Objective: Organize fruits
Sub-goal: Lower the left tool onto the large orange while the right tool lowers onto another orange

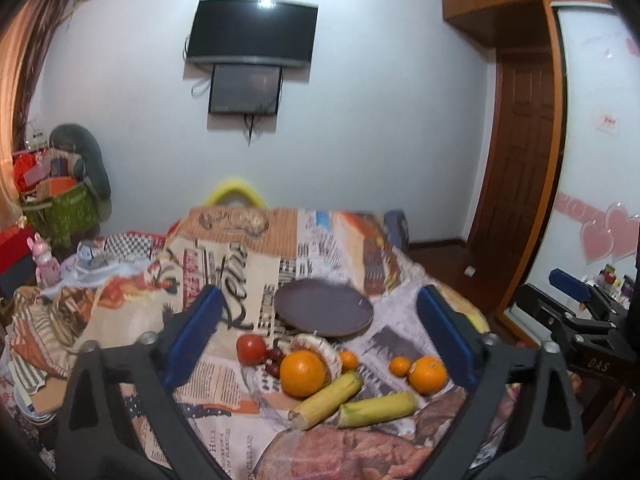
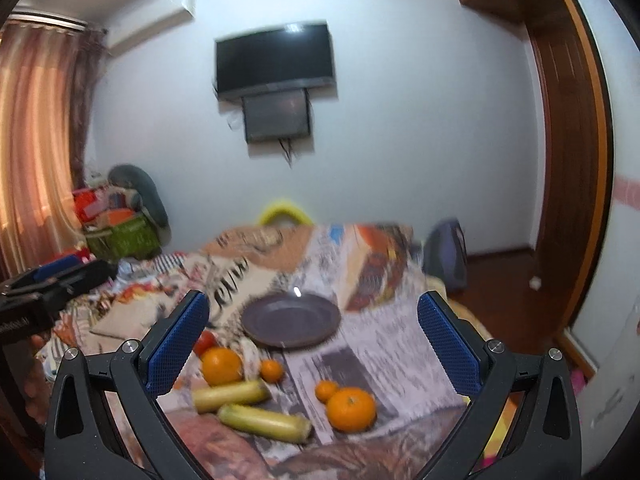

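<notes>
A dark round plate (image 1: 323, 307) (image 2: 291, 320) lies on a table covered with a newspaper-print cloth (image 1: 224, 264). In front of it lie a large orange (image 1: 303, 373) (image 2: 221, 365) on a paper dish (image 1: 318, 350), a second orange (image 1: 427, 374) (image 2: 351, 408), two small tangerines (image 1: 400, 365) (image 2: 272, 371), a red tomato (image 1: 251, 349) (image 2: 205, 341), dark red grapes (image 1: 273, 360) and two corn cobs (image 1: 328, 400) (image 2: 265, 422). My left gripper (image 1: 320, 332) and right gripper (image 2: 312, 344) are both open and empty, held above and short of the fruit.
Bags and boxes (image 1: 60, 200) are piled at the left by a curtain (image 2: 36, 152). A TV (image 1: 253, 32) hangs on the back wall. A wooden door (image 1: 516, 152) stands at the right. A yellow chair back (image 1: 234, 192) shows behind the table.
</notes>
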The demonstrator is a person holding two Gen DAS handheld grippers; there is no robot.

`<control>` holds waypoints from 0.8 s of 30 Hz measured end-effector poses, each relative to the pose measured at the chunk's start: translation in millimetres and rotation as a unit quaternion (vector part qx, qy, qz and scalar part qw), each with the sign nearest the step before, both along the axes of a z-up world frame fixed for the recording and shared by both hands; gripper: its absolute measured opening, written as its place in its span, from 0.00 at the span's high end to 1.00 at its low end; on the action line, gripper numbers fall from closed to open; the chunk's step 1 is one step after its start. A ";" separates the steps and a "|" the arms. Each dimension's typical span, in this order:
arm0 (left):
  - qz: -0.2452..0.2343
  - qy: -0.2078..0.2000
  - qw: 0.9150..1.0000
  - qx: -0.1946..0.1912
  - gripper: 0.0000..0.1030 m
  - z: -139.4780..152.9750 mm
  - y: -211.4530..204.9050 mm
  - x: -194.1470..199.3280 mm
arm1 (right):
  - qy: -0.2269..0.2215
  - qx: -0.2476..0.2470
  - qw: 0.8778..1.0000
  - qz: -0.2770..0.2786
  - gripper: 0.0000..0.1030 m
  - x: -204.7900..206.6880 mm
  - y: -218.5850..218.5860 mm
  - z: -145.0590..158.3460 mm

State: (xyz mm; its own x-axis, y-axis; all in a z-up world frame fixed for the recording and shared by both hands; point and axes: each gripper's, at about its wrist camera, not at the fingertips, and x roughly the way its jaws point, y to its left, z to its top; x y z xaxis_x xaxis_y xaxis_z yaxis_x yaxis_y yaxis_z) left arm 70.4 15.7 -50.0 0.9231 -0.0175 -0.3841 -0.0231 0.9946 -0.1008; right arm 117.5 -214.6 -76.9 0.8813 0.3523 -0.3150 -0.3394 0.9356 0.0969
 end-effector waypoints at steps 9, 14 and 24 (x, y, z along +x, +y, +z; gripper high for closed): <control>-0.017 0.118 0.993 0.001 0.29 -63.8 5.3 55.8 | 0.114 -0.010 0.993 -0.014 0.00 39.5 -17.6 -53.6; -0.026 0.169 0.985 -0.005 0.35 -96.9 7.5 77.2 | 0.159 -0.018 0.987 -0.009 0.02 56.3 -19.4 -76.8; -0.046 0.244 0.969 -0.021 0.35 -140.9 12.0 109.8 | 0.225 -0.024 0.974 0.020 0.10 82.5 -12.6 -115.5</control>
